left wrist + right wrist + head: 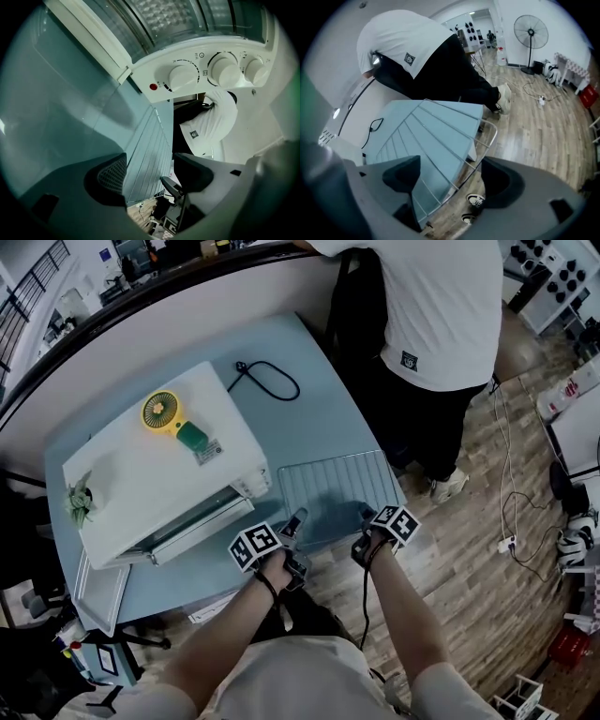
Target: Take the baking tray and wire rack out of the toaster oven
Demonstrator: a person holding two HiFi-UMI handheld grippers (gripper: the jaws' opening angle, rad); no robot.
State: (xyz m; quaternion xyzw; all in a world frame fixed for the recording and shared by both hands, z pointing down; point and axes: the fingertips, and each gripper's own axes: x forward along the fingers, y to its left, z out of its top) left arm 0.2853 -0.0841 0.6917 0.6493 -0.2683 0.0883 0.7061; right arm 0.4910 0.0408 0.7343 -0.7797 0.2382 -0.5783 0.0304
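The wire rack [333,486] lies flat on the blue table [309,362], to the right of the white toaster oven [159,474]. A shallow pale baking tray [98,592] rests at the table's near left corner. My left gripper [295,521] is open at the rack's near left edge; in the left gripper view the rack [150,154] shows beyond the open left gripper [150,171]. My right gripper [367,517] is open at the rack's near right corner. The rack's rim [480,161] runs between the parted jaws of the right gripper [452,180], untouched by the pads.
A yellow hand fan [164,413] lies on top of the oven; its knobs [225,70] face me. A black cable [272,379] lies on the table behind. A person in a white shirt [441,315] stands at the far right edge. Cords cross the wooden floor [511,512].
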